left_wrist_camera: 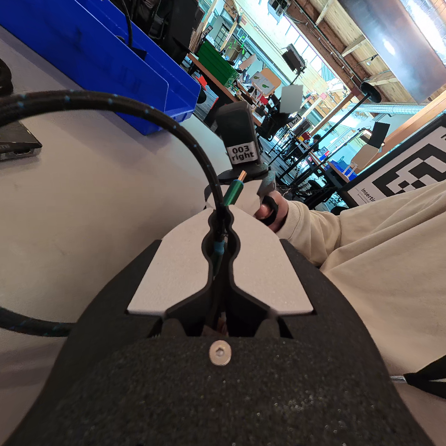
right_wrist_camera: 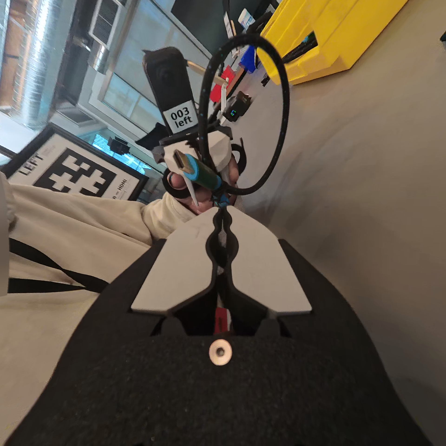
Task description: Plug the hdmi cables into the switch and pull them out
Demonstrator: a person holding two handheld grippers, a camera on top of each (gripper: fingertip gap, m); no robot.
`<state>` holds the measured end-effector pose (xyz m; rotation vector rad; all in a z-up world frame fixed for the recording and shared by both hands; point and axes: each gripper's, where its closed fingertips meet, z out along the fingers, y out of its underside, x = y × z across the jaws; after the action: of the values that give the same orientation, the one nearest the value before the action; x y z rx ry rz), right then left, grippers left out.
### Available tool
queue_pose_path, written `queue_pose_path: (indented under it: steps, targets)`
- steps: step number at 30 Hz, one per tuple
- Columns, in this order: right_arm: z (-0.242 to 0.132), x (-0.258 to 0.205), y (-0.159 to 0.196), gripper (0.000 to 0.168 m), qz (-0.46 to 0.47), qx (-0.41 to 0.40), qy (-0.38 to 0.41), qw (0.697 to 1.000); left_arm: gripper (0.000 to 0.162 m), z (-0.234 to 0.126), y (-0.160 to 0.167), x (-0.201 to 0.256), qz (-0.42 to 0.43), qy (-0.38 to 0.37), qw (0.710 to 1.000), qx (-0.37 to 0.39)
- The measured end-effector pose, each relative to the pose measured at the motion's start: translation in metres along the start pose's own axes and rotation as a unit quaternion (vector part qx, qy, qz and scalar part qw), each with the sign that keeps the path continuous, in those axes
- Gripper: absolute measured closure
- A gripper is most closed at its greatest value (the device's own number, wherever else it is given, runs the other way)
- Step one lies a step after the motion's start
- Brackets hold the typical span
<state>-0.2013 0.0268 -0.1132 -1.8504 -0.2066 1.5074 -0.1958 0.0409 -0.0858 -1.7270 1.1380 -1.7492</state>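
Note:
My two grippers face each other above the table with their tips close together. My left gripper (left_wrist_camera: 218,212) is shut on a black braided HDMI cable (left_wrist_camera: 144,113), which arcs away to the left. A green plug (left_wrist_camera: 233,191) with a gold tip sticks out just past its tips, in front of my right gripper (left_wrist_camera: 243,195). In the right wrist view, my right gripper (right_wrist_camera: 222,210) is shut on the same cable just behind the green plug (right_wrist_camera: 200,172). The cable (right_wrist_camera: 284,96) loops upward, and my left gripper (right_wrist_camera: 193,154) is right behind the plug. The black switch (left_wrist_camera: 19,144) lies on the table at far left.
A blue bin (left_wrist_camera: 108,60) stands at the back of the grey table (left_wrist_camera: 96,205). A yellow bin (right_wrist_camera: 325,36) and a small black device with green lights (right_wrist_camera: 235,108) sit on the other side. A framed marker board (left_wrist_camera: 398,169) leans nearby. Cream sleeves (left_wrist_camera: 362,253) fill one side. My left and right fingertips are right by each other. Both grippers' tips are roughly 20 cm from the black switch (left_wrist_camera: 19,144).

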Motion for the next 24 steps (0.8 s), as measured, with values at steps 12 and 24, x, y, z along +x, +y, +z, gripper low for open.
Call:
queue_pose_path:
  steps: [12, 24]
  targets:
    - [0.006, -0.001, 0.003, 0.167, -0.195, -0.029, 0.101, 0.975, 0.157, 0.000, -0.003, -0.007, -0.018, -0.013, 1.000, 0.013]
    - [0.001, -0.004, -0.003, 0.155, -0.697, -0.091, 0.321, 0.635, 0.157, 0.000, 0.002, -0.016, -0.049, -0.022, 0.999, 0.001]
